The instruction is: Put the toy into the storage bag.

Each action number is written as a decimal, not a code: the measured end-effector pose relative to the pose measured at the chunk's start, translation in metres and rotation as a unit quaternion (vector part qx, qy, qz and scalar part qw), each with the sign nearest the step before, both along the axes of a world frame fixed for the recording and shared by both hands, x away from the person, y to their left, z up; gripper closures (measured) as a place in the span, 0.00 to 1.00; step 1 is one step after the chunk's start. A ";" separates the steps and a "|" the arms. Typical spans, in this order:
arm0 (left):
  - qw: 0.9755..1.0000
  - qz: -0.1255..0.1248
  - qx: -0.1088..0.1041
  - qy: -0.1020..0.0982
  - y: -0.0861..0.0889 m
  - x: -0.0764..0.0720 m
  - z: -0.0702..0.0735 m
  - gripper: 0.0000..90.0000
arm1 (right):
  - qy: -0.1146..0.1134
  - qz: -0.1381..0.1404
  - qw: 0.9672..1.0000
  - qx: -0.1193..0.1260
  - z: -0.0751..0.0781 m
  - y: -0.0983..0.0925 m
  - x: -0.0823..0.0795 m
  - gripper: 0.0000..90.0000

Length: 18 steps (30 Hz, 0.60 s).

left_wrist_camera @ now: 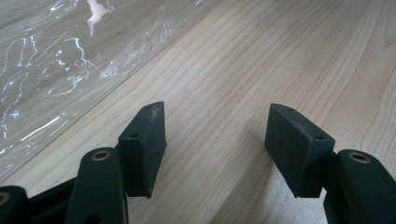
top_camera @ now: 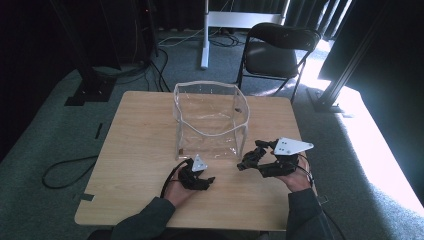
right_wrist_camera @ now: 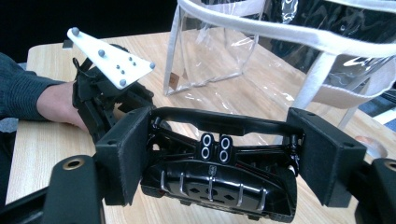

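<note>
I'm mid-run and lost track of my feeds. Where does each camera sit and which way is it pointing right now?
High view: above the person's side, looking forward and down on the wooden table; forearms, left gripper and right gripper enter from the bottom.
Left gripper view: rides the left gripper, aimed down at the tabletop beside the clear plastic bag; open jaws, nothing between.
Right gripper view: rides the right gripper, facing the left gripper, a hand and the bag; a black plastic part lies between its jaws.
Shared: the bag and table.
</note>
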State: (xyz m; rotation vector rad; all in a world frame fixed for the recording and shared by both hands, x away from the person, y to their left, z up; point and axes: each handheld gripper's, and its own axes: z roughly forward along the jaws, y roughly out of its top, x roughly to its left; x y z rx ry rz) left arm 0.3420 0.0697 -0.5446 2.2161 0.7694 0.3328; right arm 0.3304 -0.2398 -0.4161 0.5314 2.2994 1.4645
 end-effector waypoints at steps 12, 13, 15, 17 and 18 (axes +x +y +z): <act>1.000 0.000 0.004 -0.004 -0.001 0.000 0.000 0.44 | -0.007 -0.004 1.000 -0.003 0.011 -0.003 0.004 0.28; 1.000 0.000 0.004 -0.004 -0.001 0.000 0.000 0.44 | -0.008 -0.004 1.000 -0.003 0.012 -0.003 0.004 0.28; 1.000 0.000 0.004 -0.004 -0.001 0.000 0.000 0.44 | -0.010 -0.007 1.000 -0.004 0.014 -0.004 0.004 0.28; 1.000 0.000 0.005 -0.004 -0.001 0.000 0.000 0.44 | -0.011 -0.007 1.000 -0.004 0.016 -0.006 0.005 0.28; 1.000 0.000 0.004 -0.004 -0.001 0.000 0.000 0.44 | -0.011 -0.007 1.000 -0.002 0.018 -0.007 0.005 0.28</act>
